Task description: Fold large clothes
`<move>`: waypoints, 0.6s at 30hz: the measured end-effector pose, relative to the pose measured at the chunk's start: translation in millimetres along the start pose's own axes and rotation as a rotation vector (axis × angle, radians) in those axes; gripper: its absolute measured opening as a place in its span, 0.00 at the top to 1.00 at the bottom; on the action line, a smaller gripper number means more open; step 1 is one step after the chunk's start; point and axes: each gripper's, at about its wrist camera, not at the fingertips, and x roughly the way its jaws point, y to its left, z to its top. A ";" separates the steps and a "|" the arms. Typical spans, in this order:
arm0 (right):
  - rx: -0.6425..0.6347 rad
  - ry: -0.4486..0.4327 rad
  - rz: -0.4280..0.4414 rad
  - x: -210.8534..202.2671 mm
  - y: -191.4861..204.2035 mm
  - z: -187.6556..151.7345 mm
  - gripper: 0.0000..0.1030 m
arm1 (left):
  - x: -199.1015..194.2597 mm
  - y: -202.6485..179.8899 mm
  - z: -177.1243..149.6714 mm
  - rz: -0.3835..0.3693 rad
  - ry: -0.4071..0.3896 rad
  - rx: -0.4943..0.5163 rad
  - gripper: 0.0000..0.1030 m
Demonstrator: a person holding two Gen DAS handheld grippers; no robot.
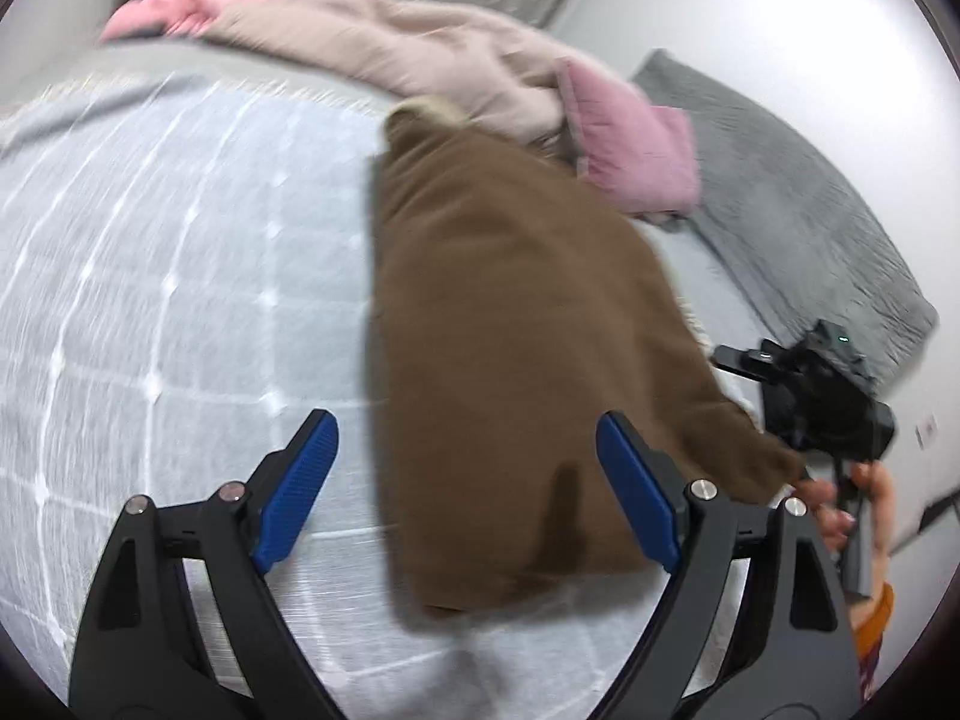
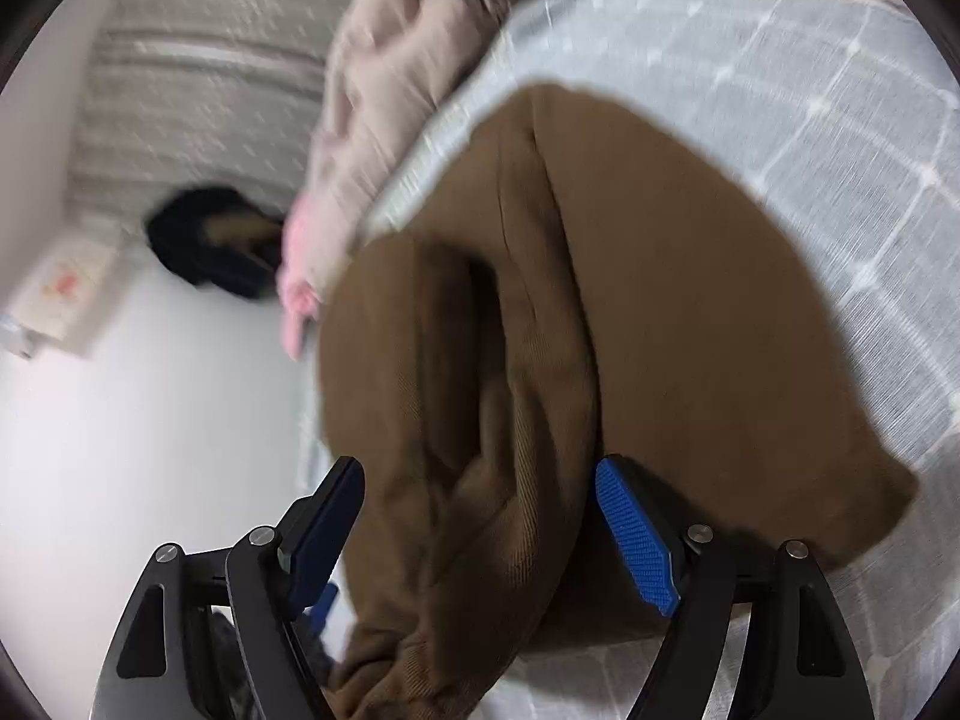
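The brown garment (image 1: 516,324) was found lying on the grey checked bedcover (image 1: 180,276), folded into a long slab. In the left wrist view, the left gripper (image 1: 465,480) was seen with fingers spread wide above the garment's near end; the right blue pad (image 1: 639,495) lay over brown cloth, the left one over bedcover. Nothing was held between them.

Only this view showed the right gripper (image 1: 822,402), a dark blurred body at the garment's right corner, gripped by a hand (image 1: 840,510). Its finger state could not be told here. A grey blanket (image 1: 798,210) and pink-beige clothes (image 1: 456,66) were noted beyond.

In the right wrist view, the right gripper (image 2: 480,531) was seen with fingers wide, a thick bunched fold of brown cloth (image 2: 540,330) lying between them, not clamped. Only this view showed the garment's edge hanging off the bed side, the white floor (image 2: 150,420), and a dark object (image 2: 210,246) on it. Both views were motion-blurred.
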 end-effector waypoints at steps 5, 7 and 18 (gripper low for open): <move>-0.042 0.027 0.041 23.5 26.4 -8.1 0.23 | 10.3 6.4 -6.7 0.015 0.011 -0.024 0.15; -0.127 -0.040 -0.026 22.3 45.0 -8.9 0.52 | 11.3 2.6 -5.7 0.020 -0.002 -0.028 0.15; -0.367 -0.379 0.101 -60.0 93.6 14.4 0.85 | 14.1 -55.1 27.9 0.028 -0.065 0.066 0.15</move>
